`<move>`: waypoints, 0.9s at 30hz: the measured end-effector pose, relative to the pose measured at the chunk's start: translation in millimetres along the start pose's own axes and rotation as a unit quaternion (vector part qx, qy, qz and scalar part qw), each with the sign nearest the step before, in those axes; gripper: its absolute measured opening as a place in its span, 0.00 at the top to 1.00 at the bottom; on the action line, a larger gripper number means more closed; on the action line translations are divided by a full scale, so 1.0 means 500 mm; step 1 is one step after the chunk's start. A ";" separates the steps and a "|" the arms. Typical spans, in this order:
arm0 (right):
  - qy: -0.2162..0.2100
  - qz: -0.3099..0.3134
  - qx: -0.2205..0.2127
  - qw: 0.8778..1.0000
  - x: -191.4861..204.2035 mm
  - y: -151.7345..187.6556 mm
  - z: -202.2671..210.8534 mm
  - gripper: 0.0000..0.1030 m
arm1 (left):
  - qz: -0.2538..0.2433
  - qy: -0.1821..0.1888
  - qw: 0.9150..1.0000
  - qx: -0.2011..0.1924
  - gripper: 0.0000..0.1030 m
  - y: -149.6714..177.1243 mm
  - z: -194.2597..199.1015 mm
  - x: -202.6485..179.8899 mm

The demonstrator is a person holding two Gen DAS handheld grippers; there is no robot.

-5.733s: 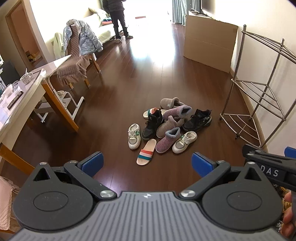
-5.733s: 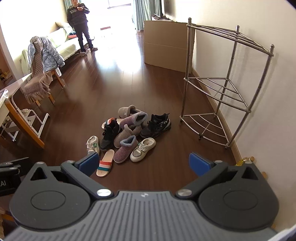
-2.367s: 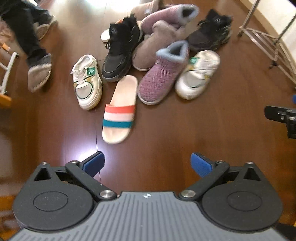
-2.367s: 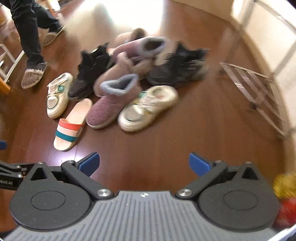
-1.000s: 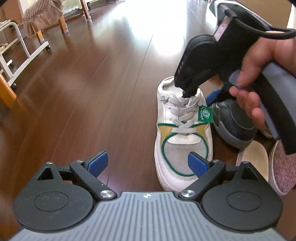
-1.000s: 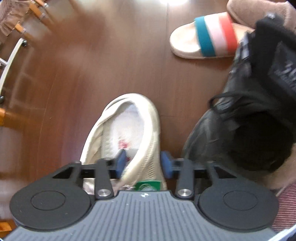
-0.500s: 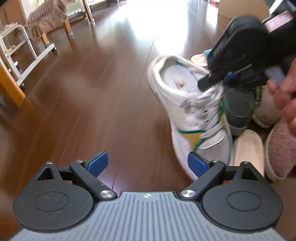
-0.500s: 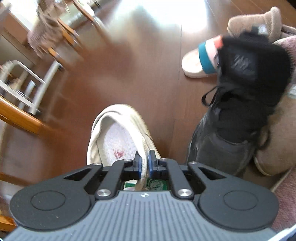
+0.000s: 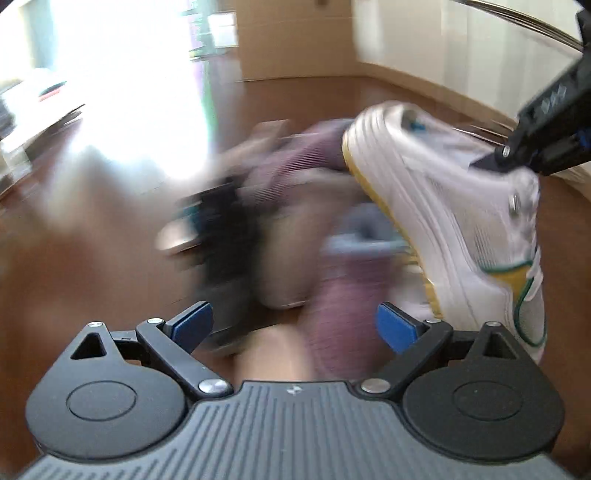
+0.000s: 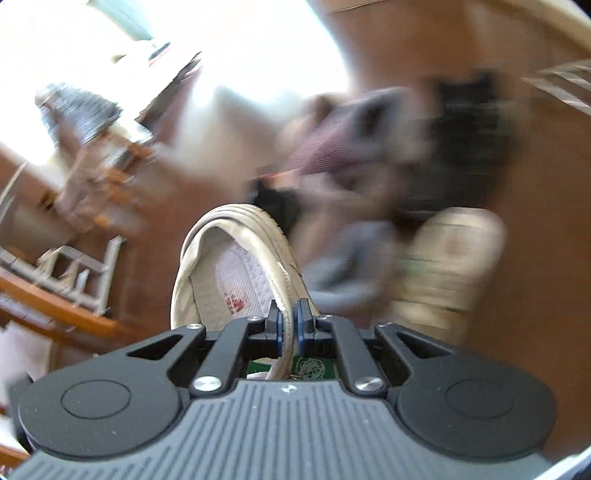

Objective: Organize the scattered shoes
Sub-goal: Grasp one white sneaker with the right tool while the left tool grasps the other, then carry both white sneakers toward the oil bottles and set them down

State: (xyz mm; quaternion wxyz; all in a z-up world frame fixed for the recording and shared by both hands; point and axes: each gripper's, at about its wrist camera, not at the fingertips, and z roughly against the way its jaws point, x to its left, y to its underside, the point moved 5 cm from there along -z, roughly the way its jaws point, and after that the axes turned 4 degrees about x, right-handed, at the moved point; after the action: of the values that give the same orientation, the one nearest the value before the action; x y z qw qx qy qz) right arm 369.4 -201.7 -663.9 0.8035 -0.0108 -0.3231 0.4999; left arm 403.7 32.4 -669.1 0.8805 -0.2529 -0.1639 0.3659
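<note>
My right gripper [image 10: 290, 319] is shut on the side wall of a white sneaker [image 10: 236, 266] with green and yellow trim. The sneaker hangs in the air. In the left wrist view the same white sneaker [image 9: 454, 221] hangs at the right, heel up, from the right gripper [image 9: 495, 162]. My left gripper [image 9: 293, 325] is open and empty, low over the blurred shoe pile. A purple boot [image 9: 340, 317] and a black sneaker [image 9: 225, 236] lie just ahead of it. The pile is motion-blurred in both views.
A metal shoe rack [image 9: 517, 22] stands at the far right by the wall. A cardboard box [image 9: 295, 40] stands at the back. A wooden table and a white trolley [image 10: 74, 280] show at the left in the right wrist view. The other white sneaker [image 10: 447, 266] lies to the right.
My right gripper has lifted the white sneaker off the floor and swung it to the right. Both cameras have swung toward the pile and the rack.
</note>
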 end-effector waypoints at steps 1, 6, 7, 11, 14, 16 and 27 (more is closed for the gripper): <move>0.025 -0.011 -0.002 1.000 -0.060 0.014 0.025 0.93 | -0.026 0.018 0.999 0.006 0.07 -0.020 -0.013 -0.051; 0.142 -0.036 0.013 0.989 -0.356 0.104 0.077 0.93 | -0.140 0.085 0.986 0.044 0.07 -0.086 -0.098 -0.301; 0.167 -0.040 0.021 0.985 -0.419 0.129 0.068 0.92 | -0.151 0.092 0.983 0.055 0.07 -0.089 -0.117 -0.347; 0.210 -0.057 0.012 0.976 -0.570 0.185 0.047 0.89 | -0.150 0.113 0.976 0.114 0.07 -0.096 -0.212 -0.507; 0.195 -0.053 -0.020 0.979 -0.604 0.207 0.077 0.53 | -0.091 0.124 0.975 0.159 0.07 -0.099 -0.273 -0.576; 0.193 -0.020 -0.066 0.979 -0.597 0.245 0.131 0.19 | -0.030 0.144 0.971 0.187 0.07 -0.100 -0.302 -0.608; 0.242 0.123 -0.008 0.962 -0.517 0.463 0.036 0.13 | 0.044 0.163 0.950 0.264 0.22 -0.088 -0.390 -0.704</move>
State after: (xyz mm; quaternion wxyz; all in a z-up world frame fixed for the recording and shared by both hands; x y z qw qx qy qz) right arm 100.3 -300.7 -859.9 0.7901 -0.1777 -0.1194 0.5744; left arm 281.9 -313.7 -840.0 0.9137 -0.0744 0.0952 0.3881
